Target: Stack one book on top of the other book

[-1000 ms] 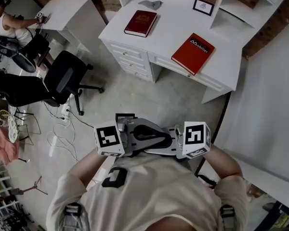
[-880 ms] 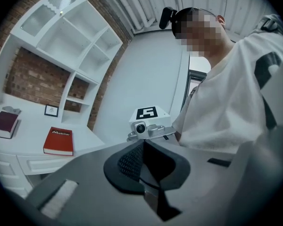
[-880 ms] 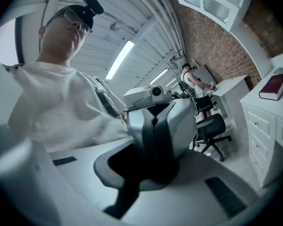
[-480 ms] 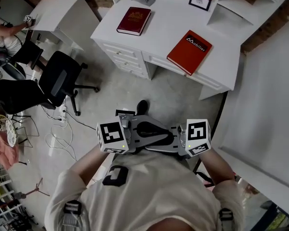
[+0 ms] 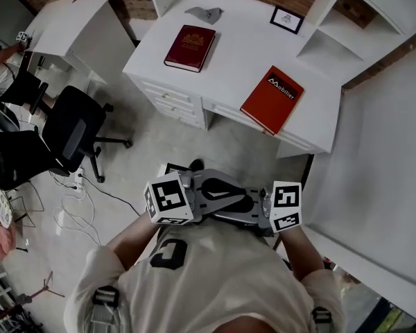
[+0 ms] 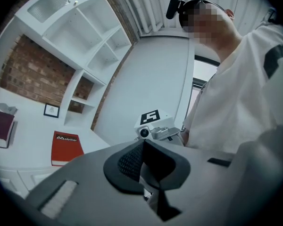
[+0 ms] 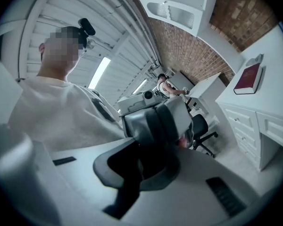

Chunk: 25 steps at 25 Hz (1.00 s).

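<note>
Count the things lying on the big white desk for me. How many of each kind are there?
Books: 2, a dark red book and a bright red book
Pictures: 1, a small framed picture
Unclear items: 1, a grey crumpled thing
Total: 4
</note>
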Each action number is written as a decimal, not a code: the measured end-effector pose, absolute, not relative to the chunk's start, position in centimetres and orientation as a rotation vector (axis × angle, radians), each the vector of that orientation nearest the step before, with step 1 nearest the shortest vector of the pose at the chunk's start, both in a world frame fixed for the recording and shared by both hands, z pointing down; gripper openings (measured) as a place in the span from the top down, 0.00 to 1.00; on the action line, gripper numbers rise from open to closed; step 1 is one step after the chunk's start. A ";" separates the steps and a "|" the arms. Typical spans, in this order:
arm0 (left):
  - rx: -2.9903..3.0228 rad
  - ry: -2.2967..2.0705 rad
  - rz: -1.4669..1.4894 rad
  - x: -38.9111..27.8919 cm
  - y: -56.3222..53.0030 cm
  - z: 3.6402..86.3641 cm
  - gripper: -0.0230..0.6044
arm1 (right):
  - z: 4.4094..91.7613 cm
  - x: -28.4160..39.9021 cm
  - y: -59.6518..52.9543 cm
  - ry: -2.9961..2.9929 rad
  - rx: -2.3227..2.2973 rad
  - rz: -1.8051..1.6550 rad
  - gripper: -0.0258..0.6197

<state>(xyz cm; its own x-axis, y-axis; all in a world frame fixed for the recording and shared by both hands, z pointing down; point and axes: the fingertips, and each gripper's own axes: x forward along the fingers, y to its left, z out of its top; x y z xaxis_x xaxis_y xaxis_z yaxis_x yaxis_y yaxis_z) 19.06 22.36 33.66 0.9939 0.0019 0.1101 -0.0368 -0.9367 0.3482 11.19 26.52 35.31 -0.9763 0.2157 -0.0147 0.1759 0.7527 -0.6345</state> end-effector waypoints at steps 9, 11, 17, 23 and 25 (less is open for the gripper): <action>2.858 -0.105 0.092 11.9 13.6 31.7 0.96 | 34.4 6.6 19.0 -2.843 -0.140 1.008 0.96; 2.887 -0.207 0.096 9.7 10.9 31.7 0.96 | 34.2 5.7 17.5 -2.844 -0.109 1.009 0.96; 2.913 -0.566 0.122 1.5 2.4 31.2 0.96 | 33.7 3.3 13.6 -2.824 -0.092 0.992 0.96; 2.879 -0.950 0.187 -5.1 -2.5 32.6 0.96 | 34.2 1.4 11.6 -2.790 -0.077 0.995 0.96; 2.842 -1.011 0.142 -6.4 -3.4 32.6 0.96 | 34.3 0.9 11.1 -2.771 -0.078 0.984 0.96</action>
